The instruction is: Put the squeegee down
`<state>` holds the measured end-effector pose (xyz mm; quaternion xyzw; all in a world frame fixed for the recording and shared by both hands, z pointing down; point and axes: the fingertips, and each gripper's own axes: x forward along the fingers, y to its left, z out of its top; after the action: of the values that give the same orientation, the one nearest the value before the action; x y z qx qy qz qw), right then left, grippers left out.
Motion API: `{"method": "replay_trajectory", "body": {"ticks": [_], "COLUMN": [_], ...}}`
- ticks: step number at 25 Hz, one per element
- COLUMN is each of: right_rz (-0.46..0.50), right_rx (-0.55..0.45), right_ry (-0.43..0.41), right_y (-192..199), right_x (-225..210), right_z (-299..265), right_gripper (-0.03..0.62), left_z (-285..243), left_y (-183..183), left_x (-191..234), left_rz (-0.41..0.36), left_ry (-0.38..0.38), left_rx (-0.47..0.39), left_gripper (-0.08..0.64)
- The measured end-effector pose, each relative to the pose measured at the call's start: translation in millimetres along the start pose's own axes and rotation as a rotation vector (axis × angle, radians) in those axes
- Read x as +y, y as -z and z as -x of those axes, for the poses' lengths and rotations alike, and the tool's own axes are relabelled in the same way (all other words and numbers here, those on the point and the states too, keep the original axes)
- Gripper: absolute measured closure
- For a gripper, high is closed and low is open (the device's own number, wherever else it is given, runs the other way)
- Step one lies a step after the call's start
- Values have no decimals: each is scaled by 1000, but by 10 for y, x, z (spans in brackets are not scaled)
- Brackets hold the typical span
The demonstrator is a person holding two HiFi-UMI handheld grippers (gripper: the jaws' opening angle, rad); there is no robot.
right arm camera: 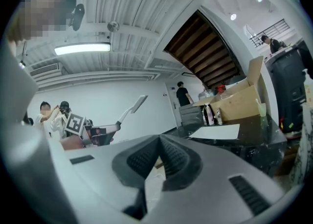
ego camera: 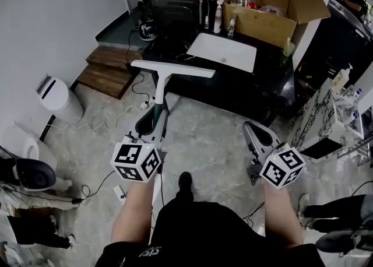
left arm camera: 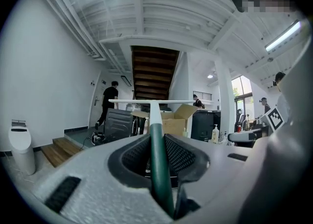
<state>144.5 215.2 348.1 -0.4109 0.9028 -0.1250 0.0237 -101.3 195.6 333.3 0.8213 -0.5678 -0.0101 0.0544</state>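
The left gripper (ego camera: 152, 119) has its jaws clamped on the dark green handle of the white-bladed, T-shaped squeegee (ego camera: 172, 69). It holds it about level in the air, blade toward the black table (ego camera: 245, 94). The right gripper (ego camera: 252, 129) is closed on nothing. The squeegee is best lowered until blade and handle both rest before the jaws let go.

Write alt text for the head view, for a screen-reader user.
Seen from above, the left gripper is shut on a squeegee by its green handle, the white blade pointing toward a black table with a cardboard box and a white sheet. The right gripper, empty with jaws together, is held beside it over a grey floor.
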Motion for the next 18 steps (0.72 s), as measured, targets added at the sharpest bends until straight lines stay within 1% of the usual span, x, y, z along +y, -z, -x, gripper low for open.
{"method": "replay_trajectory", "body": {"ticks": [4,7,11,18], "right_rz": [-14,-21,-29,-6], "right_rx": [9,28,60,83], "right_ry": [32,34,30,47], "right_y": [-18,5,84,-31], "right_x": [-216,-289,-352,-358], "right_z": [-384,-762,-1228,-1874], "right_gripper": [588,588,588,588], "left_z": [-409,-709,-1051,-1358], "left_y": [30,65,152,82], "left_x": [223,452,742,1310], "left_rz": [-9,-11,6,26], "left_ry": [28,43,57,62], "left_rx": [20,39,56,49], "left_gripper": [457,457,457,457]}}
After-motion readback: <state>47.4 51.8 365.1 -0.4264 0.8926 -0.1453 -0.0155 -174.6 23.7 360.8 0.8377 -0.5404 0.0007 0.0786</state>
